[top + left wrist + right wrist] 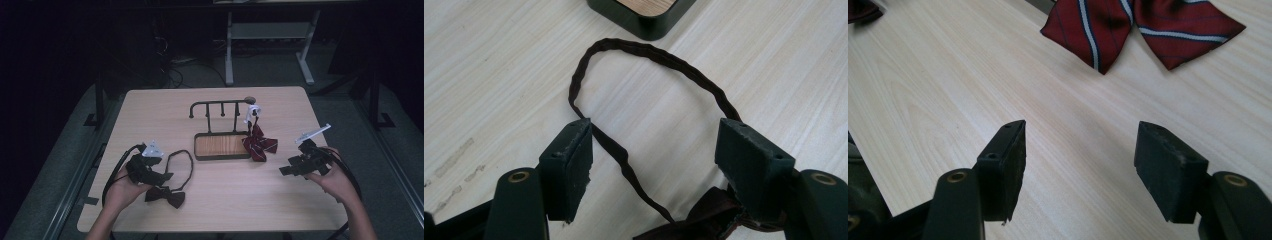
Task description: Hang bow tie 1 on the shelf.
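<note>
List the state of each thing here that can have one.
Left gripper: open, jaws astride the dark bow tie's strap, not pressing it.
Right gripper: open, nothing between its jaws.
Dark bow tie: flat on the table, strap spread in a loop.
Red bow tie: hanging from the rack's end, bow resting on the table.
Rack: upright on its tray.
</note>
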Motion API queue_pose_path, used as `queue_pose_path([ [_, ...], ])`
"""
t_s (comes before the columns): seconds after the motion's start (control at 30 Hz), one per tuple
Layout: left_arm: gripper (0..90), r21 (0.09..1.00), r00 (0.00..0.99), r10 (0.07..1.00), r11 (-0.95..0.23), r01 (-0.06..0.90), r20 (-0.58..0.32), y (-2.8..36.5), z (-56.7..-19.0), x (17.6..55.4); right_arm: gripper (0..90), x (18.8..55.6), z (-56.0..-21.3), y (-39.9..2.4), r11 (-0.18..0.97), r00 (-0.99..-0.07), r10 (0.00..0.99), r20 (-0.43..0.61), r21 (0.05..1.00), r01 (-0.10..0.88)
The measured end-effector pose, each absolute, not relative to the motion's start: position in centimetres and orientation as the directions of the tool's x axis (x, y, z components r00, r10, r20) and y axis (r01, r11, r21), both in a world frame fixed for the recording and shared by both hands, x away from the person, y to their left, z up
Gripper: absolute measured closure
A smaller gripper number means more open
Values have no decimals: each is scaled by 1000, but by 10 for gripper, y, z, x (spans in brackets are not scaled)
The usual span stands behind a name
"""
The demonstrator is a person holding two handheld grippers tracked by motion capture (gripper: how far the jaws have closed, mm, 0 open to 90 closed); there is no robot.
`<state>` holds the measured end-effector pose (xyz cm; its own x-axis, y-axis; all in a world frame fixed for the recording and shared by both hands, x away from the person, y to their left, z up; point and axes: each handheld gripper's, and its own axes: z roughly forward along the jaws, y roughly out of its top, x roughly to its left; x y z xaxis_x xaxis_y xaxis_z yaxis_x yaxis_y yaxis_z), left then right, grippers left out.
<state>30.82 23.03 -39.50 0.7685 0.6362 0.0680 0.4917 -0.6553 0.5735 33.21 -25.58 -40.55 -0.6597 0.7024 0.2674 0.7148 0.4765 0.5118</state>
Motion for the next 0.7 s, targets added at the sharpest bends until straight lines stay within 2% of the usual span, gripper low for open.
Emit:
queue_pose_path([
  [0.7,378,537,765,641,-667,516,61,228,-392,338,370,318,-420,-259,464,-655,702,279,519,718],
])
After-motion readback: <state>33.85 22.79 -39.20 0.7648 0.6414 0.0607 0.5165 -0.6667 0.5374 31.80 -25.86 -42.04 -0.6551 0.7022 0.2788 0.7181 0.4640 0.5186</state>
